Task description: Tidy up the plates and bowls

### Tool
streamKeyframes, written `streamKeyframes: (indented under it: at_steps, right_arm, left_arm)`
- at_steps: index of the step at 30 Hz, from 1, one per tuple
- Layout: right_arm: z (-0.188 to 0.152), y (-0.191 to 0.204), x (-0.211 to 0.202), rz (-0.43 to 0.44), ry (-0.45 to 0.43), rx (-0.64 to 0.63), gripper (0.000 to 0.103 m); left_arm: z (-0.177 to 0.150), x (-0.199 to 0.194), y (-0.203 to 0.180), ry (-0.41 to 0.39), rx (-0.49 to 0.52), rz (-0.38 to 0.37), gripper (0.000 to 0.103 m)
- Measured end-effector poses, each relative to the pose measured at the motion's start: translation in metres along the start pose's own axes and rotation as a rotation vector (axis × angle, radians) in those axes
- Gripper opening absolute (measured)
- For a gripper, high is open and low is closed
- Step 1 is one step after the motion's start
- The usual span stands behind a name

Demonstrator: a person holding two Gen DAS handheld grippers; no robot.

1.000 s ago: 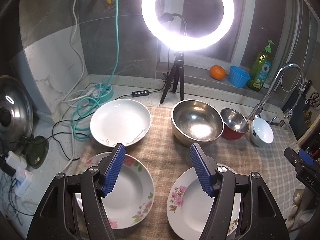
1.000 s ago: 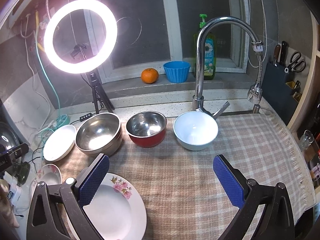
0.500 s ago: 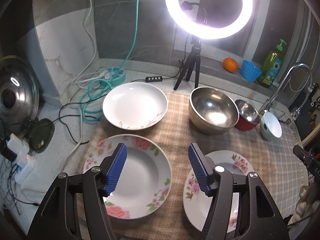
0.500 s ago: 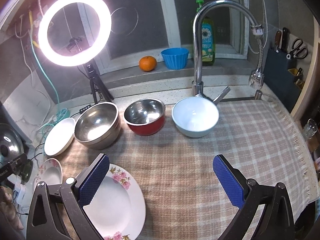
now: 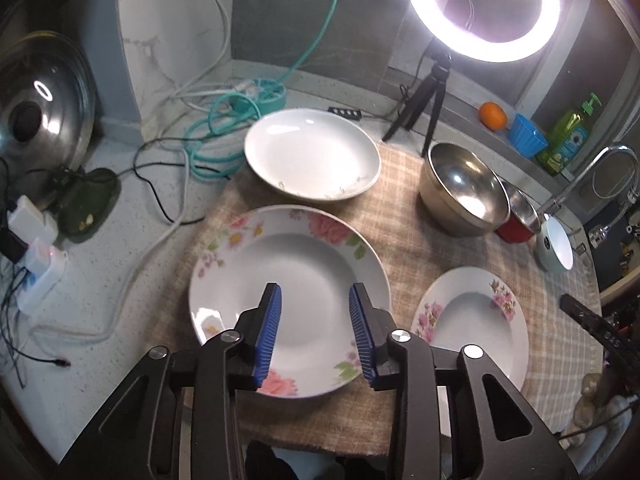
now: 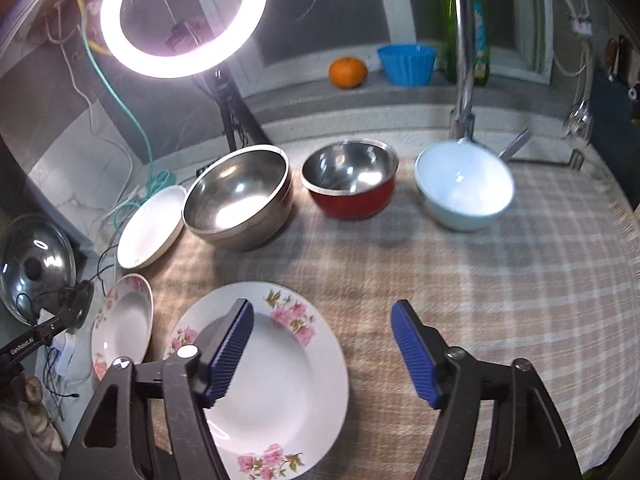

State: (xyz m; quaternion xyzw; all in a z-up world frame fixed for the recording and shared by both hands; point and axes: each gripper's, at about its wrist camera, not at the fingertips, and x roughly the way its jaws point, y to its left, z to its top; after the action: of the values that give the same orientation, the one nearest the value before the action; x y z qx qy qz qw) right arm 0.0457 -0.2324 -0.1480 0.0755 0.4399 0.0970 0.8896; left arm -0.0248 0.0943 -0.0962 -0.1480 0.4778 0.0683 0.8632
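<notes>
Nothing is stacked yet, I judge; all sorting is waiting. I am hovering my left gripper (image 5: 315,328), jaws narrowed and empty, over the large floral plate (image 5: 288,268). I am holding my right gripper (image 6: 322,350) wide and empty by the small floral plate (image 6: 276,384) at 7 o'clock. A plain white plate (image 5: 312,152) is lying at 12 o'clock; steel bowl (image 6: 240,196), red bowl (image 6: 352,188) and white bowl (image 6: 464,188) are lining the plaid cloth (image 6: 500,288). Beyond are glowing a ring light (image 6: 180,16) and a faucet (image 6: 464,40).

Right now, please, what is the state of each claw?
Left claw: open, empty, over the large floral white plate.
Right claw: open wide, empty, above the smaller floral plate.
</notes>
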Motion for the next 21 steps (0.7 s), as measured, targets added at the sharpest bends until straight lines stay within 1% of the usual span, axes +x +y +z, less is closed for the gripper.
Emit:
streamKeyframes:
  at_steps: [2,5,10,13,14,16,21]
  right_arm:
    - [-0.005,-0.001,0.011,0.014,0.043,0.015,0.057]
    - [-0.014,-0.005,0.021,0.027,0.088,0.038,0.055]
    - [-0.024,-0.016,0.03,0.04,0.135,0.086,0.053]
    - [-0.028,-0.024,0.034,0.054,0.157,0.116,0.045]
    - [-0.03,-0.027,0.036,0.062,0.168,0.131,0.043]
    - [-0.032,-0.032,0.039,0.077,0.184,0.158,0.043]
    - [-0.037,-0.043,0.044,0.101,0.211,0.207,0.043]
  left_arm:
    - [-0.005,0.007,-0.005,0.034,0.014,-0.028,0.024]
    - [-0.012,0.018,-0.018,0.084,0.045,-0.075,0.019]
    - [-0.021,0.037,-0.041,0.186,0.087,-0.182,0.014]
    - [-0.025,0.049,-0.046,0.25,0.076,-0.236,0.014]
    - [-0.026,0.053,-0.047,0.268,0.071,-0.247,0.014]
    - [-0.027,0.058,-0.049,0.288,0.069,-0.255,0.014]
    - [-0.025,0.066,-0.052,0.314,0.07,-0.256,0.014]
